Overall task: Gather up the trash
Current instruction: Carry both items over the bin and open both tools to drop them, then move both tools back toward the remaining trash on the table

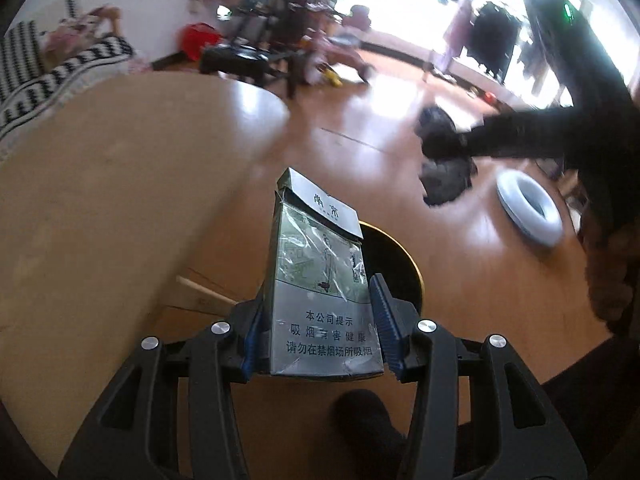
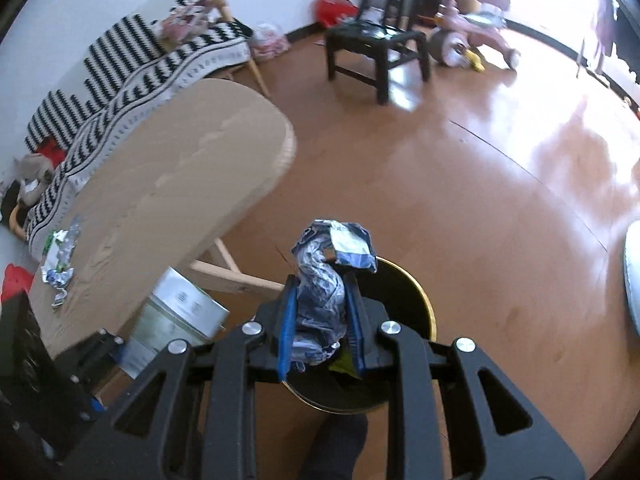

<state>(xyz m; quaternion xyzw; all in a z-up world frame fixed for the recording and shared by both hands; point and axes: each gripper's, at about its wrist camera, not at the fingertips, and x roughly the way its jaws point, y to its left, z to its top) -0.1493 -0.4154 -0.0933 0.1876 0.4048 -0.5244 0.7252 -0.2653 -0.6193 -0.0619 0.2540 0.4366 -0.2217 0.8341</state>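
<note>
My left gripper (image 1: 318, 304) is shut on a grey cigarette pack (image 1: 320, 280) and holds it upright above the floor, just left of a black trash bin with a gold rim (image 1: 400, 264). My right gripper (image 2: 320, 292) is shut on a crumpled blue and silver wrapper (image 2: 324, 276) and holds it over the open bin (image 2: 404, 296). The cigarette pack (image 2: 180, 316) and the left gripper (image 2: 96, 348) also show at the lower left of the right wrist view. A crumpled green and silver wrapper (image 2: 60, 260) lies on the wooden table (image 2: 160, 176).
The light wooden table (image 1: 100, 184) stands left of the bin. A striped sofa (image 2: 120, 64) is behind it. A black stool (image 2: 376, 48) and toys stand further back on the brown floor. A white ring-shaped object (image 1: 528, 208) lies on the floor to the right.
</note>
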